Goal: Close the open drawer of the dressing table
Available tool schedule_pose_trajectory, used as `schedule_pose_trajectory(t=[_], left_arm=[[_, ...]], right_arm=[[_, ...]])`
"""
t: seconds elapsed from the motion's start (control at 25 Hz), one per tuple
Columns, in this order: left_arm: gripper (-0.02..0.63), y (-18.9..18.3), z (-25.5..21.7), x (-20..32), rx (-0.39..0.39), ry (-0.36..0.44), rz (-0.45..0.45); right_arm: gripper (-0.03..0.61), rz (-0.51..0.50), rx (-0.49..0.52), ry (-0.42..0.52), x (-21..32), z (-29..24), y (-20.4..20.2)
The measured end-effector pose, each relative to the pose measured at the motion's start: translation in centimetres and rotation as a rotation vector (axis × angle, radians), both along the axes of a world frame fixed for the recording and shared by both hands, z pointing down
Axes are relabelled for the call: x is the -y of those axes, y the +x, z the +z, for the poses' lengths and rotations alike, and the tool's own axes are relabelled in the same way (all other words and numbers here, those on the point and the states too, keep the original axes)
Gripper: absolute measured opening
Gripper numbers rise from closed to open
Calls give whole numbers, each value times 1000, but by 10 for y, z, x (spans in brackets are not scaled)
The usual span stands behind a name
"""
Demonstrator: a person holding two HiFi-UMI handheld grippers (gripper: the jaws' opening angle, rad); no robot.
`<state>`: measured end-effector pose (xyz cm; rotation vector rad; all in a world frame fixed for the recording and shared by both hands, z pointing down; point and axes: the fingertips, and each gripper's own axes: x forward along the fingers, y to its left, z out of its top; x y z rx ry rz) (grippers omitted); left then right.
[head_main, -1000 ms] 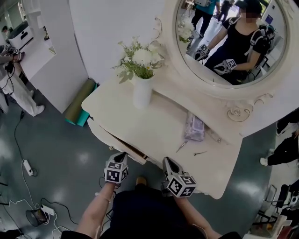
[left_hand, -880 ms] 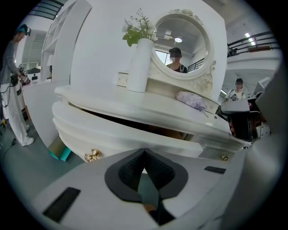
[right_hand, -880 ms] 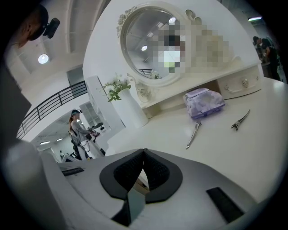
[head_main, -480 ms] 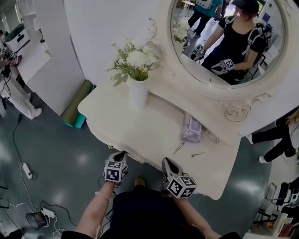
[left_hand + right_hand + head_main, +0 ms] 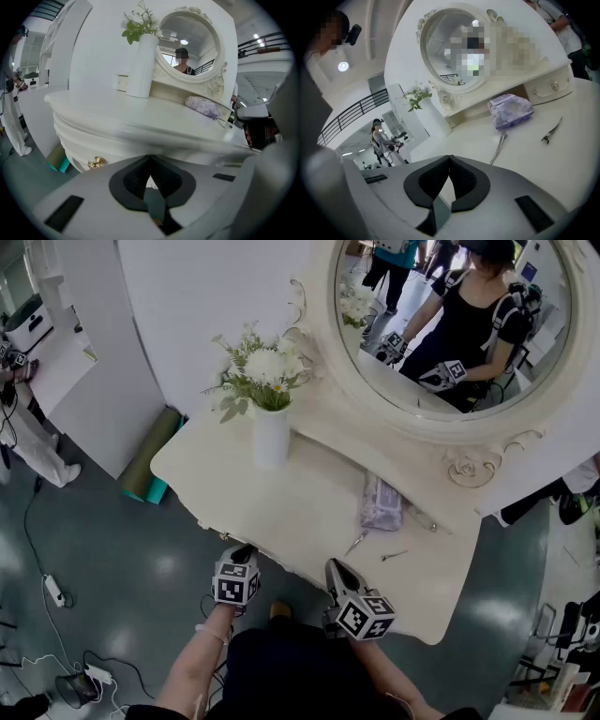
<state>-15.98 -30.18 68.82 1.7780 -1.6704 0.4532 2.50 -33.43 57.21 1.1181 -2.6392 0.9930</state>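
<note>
Grey plastic jaws with black pads meet at their tips on the left gripper (image 5: pixel 150 158), with nothing between them. They point at the curved front of the cream dressing table (image 5: pixel 281 507), close beneath its top edge, though contact cannot be made out. The drawer (image 5: pixel 101 149) sits pushed in, flush with that front, its gold knob (image 5: pixel 96 162) just left of the jaws. The right gripper (image 5: pixel 450 157), beside the left at the table's near edge, also has its tips together and empty, aimed across the tabletop. On the top lie a long metal hair clip (image 5: pixel 500 146), a smaller clip (image 5: pixel 552 130), a lilac pouch (image 5: pixel 511 110) and, further left, a white vase of flowers (image 5: pixel 270 437). A round mirror (image 5: pixel 450 324) rises behind.
</note>
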Motion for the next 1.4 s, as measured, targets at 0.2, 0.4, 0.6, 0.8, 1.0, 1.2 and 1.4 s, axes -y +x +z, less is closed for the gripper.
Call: schedule_pose_trajectory(t=[0.2, 0.4, 0.6, 0.8, 1.0, 1.2, 1.4], left_arm=[[20, 0, 0, 9, -4, -1, 9], [20, 1, 0, 11, -10, 3, 3], [18, 5, -5, -4, -1, 14, -5], [18, 14, -10, -45, -43, -9, 38], [18, 16, -21, -81, -77, -40, 73], [18, 21, -53, -101, -88, -13, 142], [18, 33, -95, -119, -131, 44, 224]], right_arm=[[17, 3, 1, 1, 7, 0, 0], [17, 13, 15, -13, 12, 0, 0], [17, 19, 71, -10, 8, -5, -10], [17, 17, 130, 7, -9, -10, -15], [17, 66, 142, -3, -30, -12, -14], [17, 157, 214, -65, -55, -22, -17], [17, 207, 315, -118, -89, -41, -27]])
